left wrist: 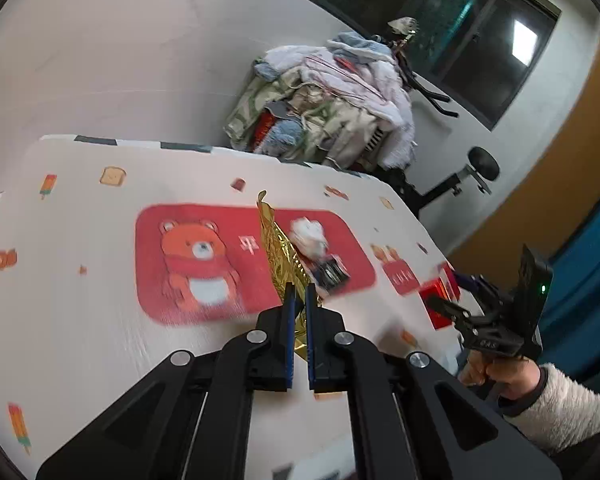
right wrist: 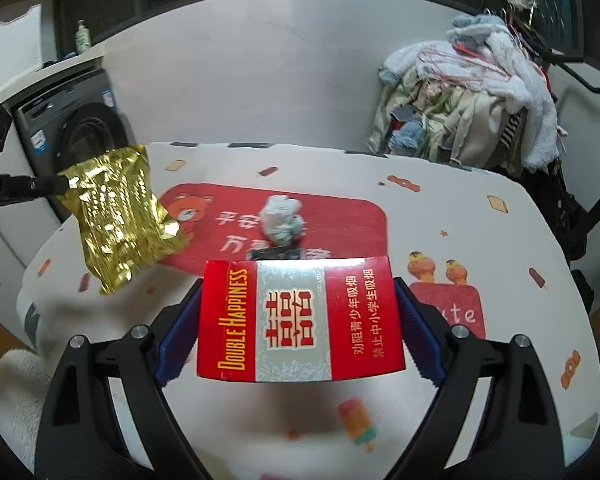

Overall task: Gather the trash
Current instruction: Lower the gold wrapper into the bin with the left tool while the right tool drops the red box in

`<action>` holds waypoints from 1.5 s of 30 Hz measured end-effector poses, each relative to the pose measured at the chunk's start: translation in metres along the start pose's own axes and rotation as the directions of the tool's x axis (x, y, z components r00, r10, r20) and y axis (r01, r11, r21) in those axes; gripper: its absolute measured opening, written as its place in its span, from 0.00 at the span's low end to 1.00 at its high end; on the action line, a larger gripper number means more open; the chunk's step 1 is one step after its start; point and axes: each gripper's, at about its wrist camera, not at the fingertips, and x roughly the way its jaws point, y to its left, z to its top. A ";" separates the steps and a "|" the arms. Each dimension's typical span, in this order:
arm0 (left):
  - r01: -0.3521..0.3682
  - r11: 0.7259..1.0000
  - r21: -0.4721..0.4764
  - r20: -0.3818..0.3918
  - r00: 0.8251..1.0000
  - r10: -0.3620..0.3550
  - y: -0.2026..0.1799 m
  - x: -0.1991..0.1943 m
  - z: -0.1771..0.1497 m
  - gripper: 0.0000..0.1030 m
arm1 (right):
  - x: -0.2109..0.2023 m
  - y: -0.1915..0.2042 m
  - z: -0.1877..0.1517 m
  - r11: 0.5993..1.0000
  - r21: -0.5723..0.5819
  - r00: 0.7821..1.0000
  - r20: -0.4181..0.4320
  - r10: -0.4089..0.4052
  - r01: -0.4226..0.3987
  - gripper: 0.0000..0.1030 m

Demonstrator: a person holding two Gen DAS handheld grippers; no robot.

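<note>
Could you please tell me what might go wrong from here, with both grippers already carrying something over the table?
The left gripper pinches only an edge of the gold foil wrapper, which dangles and could slip free. The right gripper holds the red cigarette box across its width; squeezing might crush it. The crumpled tissue remains on the table and could be forgotten.

The gold wrapper [right wrist: 116,216] is crinkled, glossy foil. Beside it, the red cigarette pack [right wrist: 300,320] is smooth card with a shiny silver band. Behind the pack lies a crumpled paper wad [right wrist: 281,216] on the matt, smooth printed tablecloth [right wrist: 500,264].
</note>
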 end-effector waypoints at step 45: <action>0.150 0.939 0.308 -0.298 0.953 -0.055 -0.082 0.019 -0.227 0.59 | -0.061 0.047 -0.114 0.996 0.073 0.997 -0.055 0.048 -0.043 0.85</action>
